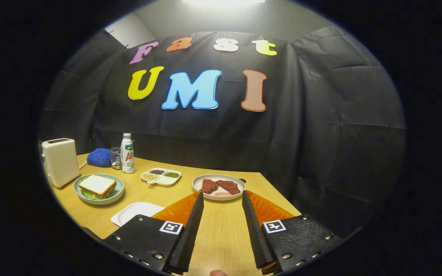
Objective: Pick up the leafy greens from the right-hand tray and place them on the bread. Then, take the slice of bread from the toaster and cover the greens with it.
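the two-finger gripper (222, 199) is wide open, and its jaws hold nothing and touch nothing. only the bare yellow wooden table (221, 234) shows between the fingers. just past the fingertips sits a round white plate (200, 181) with two dark red pieces of meat (219, 186) and a pale pink slice on it. off to the left, well away from the fingers, is a round pale green plate (118, 193). on it lies a square slice of white bread (97, 184), and the leafy greens (88, 194) peek out from under that slice. behind this plate stands a cream toaster (60, 161). near it are a blue cloth (99, 157) and a small white bottle with a green cap (127, 153). a white tray with small cups of beans (161, 176) sits in the middle of the table. a flat white tray (134, 212) lies just beside the left finger.
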`<move>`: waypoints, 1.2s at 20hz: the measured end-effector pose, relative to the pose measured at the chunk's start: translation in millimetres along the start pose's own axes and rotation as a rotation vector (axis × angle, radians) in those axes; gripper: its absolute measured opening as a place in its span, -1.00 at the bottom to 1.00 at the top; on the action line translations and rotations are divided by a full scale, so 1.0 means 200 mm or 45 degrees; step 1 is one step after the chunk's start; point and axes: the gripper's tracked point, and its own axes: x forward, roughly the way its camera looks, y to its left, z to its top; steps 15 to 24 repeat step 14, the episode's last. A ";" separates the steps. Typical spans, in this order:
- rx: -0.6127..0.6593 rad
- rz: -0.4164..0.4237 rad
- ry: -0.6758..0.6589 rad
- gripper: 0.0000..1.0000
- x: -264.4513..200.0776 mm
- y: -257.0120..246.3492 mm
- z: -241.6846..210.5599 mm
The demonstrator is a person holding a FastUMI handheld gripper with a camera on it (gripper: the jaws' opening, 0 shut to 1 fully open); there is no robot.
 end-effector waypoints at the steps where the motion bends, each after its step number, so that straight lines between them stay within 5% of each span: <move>1: 0.015 0.020 -0.010 0.23 0.01 -0.02 0.00; 14: 0.125 -0.027 -0.105 0.35 0.19 -0.71 0.00; 24: 0.125 -0.027 -0.105 0.35 0.19 -0.71 0.00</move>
